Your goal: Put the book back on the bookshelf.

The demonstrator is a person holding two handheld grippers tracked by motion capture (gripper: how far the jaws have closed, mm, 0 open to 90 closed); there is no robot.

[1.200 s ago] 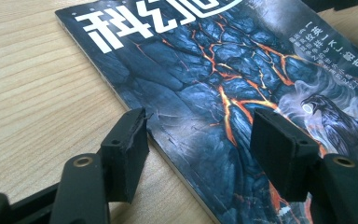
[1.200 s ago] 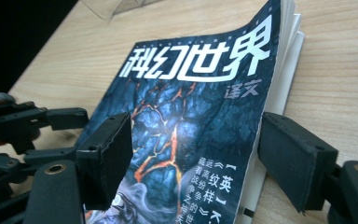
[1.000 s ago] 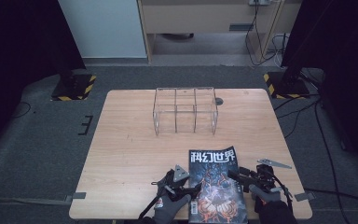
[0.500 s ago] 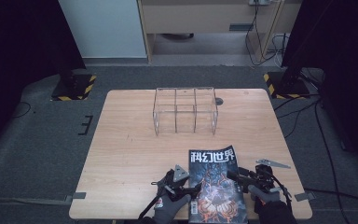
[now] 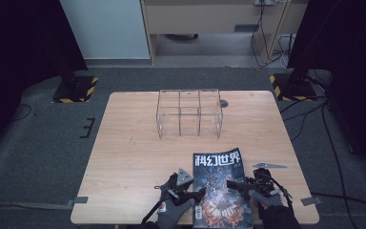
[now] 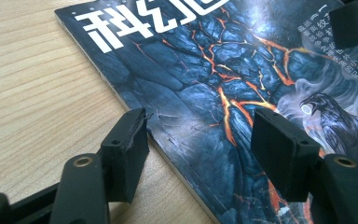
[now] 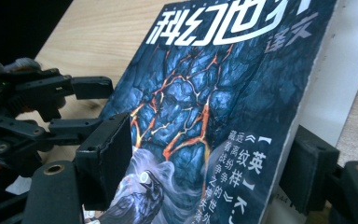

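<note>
A dark magazine (image 5: 219, 186) with orange cracks and white Chinese title lies flat near the table's front edge. My left gripper (image 5: 198, 193) is at its left side, open. In the left gripper view its jaws (image 6: 200, 135) straddle the spine edge, one over bare wood, the other over the magazine cover (image 6: 205, 70). My right gripper (image 5: 233, 183) reaches in from the magazine's right side, open. In the right gripper view (image 7: 212, 154) one jaw is over the cover (image 7: 191, 102) and the other beyond its right edge, where a white page (image 7: 349, 51) shows. The left gripper (image 7: 74, 107) appears there at the left.
An empty wire rack (image 5: 189, 113) with compartments stands at the middle back of the wooden table (image 5: 124, 157). A thin grey metal piece (image 5: 269, 165) sits just right of the magazine. Gloved hands come in over the front edge. Dark floor and cables surround the table.
</note>
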